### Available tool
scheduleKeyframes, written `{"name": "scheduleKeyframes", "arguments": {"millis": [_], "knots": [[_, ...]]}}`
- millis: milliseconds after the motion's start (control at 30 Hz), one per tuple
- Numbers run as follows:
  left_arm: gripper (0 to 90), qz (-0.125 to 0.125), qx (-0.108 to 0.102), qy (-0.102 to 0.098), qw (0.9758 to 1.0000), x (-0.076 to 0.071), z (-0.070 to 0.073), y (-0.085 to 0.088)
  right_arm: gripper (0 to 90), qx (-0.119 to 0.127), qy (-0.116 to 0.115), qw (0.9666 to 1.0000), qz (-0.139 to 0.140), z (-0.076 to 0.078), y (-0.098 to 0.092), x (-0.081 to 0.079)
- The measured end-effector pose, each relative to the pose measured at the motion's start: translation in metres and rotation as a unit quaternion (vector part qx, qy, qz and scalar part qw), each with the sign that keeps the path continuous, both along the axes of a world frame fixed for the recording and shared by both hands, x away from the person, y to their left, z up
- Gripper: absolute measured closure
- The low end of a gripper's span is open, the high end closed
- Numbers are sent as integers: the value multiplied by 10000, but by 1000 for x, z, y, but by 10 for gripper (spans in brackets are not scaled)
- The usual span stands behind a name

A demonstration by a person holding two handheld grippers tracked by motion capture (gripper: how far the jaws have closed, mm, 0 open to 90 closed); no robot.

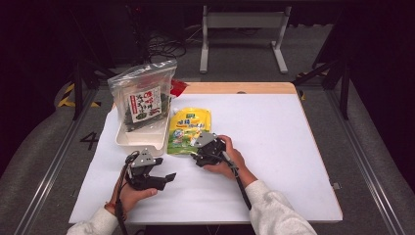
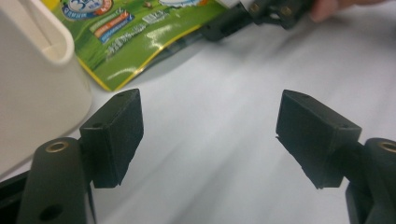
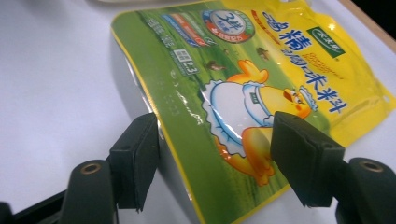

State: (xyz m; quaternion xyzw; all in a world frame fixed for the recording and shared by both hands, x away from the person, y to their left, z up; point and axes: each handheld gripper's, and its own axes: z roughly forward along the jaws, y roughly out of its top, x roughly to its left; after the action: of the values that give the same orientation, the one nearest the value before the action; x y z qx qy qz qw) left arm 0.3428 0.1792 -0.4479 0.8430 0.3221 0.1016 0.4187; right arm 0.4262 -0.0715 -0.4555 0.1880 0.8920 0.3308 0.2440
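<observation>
Pouch: a yellow and green pouch (image 1: 188, 131) with a cartoon chicken lies flat on the white table (image 1: 274, 147), just beside the white tray (image 1: 139, 139), on that tray's right in the high view.
Pouch by right gripper view: its print, the chicken and blue characters are readable there (image 3: 243, 93); its near green corner sits between the two black jaws.
Right gripper: right gripper (image 1: 201, 149) stands at the pouch's near end; jaws spread, one pad at the pouch's left edge, the other over its yellow face, neither plainly pressing. Released.
Pouch by left gripper view: only a green corner with a yellow rim (image 2: 135, 44) shows, top left, beside the tray's rounded wall (image 2: 32, 88).
Left gripper: left gripper (image 1: 161, 177) is apart from the pouch, nearer the person; jaws wide, bare table between them (image 2: 210, 135). Released, holding nothing.
High view alone: a clear bag of dark seaweed (image 1: 144, 95) stands in the tray, leaning upright.
Left gripper view alone: the right gripper's black tip (image 2: 233, 21) reaches the pouch's edge.
</observation>
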Motion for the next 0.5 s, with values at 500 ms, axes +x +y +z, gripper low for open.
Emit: {"name": "scheduleKeyframes", "arguments": {"millis": [500], "knots": [[228,-96,21,254,9996,-15,-5,23,565,-560,-403,9963,515,1,14,-7]]}}
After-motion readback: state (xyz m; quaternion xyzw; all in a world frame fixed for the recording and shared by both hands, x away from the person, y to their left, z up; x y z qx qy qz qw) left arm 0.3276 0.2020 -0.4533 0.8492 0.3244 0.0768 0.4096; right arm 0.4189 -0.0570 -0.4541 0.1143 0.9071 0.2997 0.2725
